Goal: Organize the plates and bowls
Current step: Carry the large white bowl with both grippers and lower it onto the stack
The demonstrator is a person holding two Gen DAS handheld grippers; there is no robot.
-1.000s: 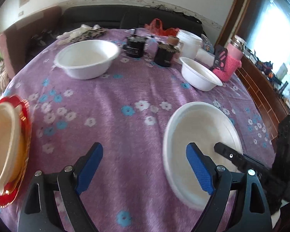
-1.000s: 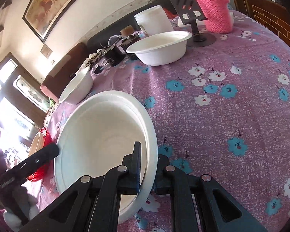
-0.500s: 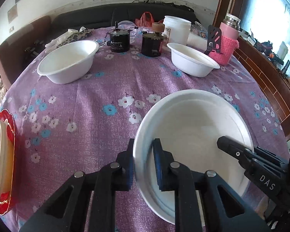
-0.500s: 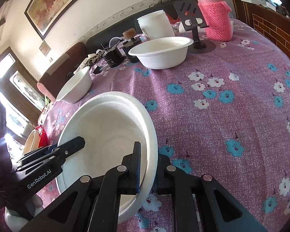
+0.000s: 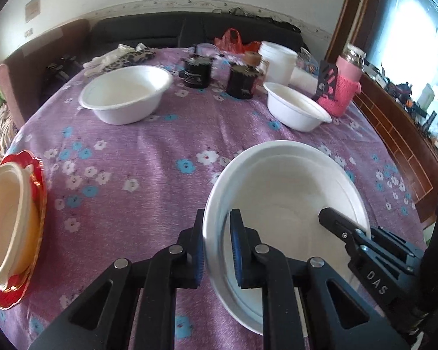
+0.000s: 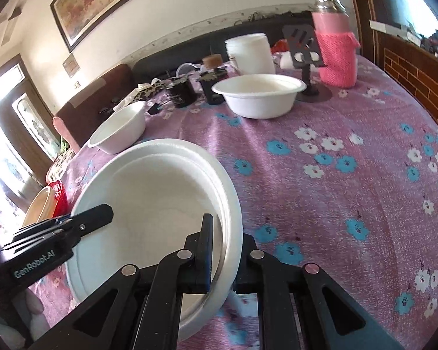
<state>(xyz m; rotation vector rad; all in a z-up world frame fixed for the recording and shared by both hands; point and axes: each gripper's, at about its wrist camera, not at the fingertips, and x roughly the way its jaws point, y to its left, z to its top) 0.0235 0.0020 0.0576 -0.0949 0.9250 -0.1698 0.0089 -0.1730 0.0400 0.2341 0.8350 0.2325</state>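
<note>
A white plate (image 5: 286, 186) (image 6: 160, 192) is held over the purple flowered tablecloth (image 5: 149, 151) (image 6: 350, 175), and a second rim line inside it may mean two stacked plates. My left gripper (image 5: 217, 239) is shut on its left rim. My right gripper (image 6: 226, 248) is shut on its right rim and shows as black fingers (image 5: 344, 227) in the left wrist view. Two white bowls stand farther back, one at the left (image 5: 125, 96) (image 6: 119, 131) and one at the right (image 5: 295, 110) (image 6: 260, 96). A red plate with cream plates on it (image 5: 11, 227) (image 6: 43, 201) sits at the table's left edge.
Two dark jars (image 5: 197, 71) (image 5: 242, 83), a white tub (image 5: 277, 61) (image 6: 251, 52), a pink knit-covered bottle (image 5: 346, 84) (image 6: 335, 46) and a black phone stand (image 6: 306, 58) crowd the far side. A dark sofa (image 5: 160, 32) runs behind the table. A brown chair (image 6: 90, 102) stands at the left.
My left gripper was open beside the plate and has since shut on its left rim. The plate has tilted and lifted slightly between both grippers.
</note>
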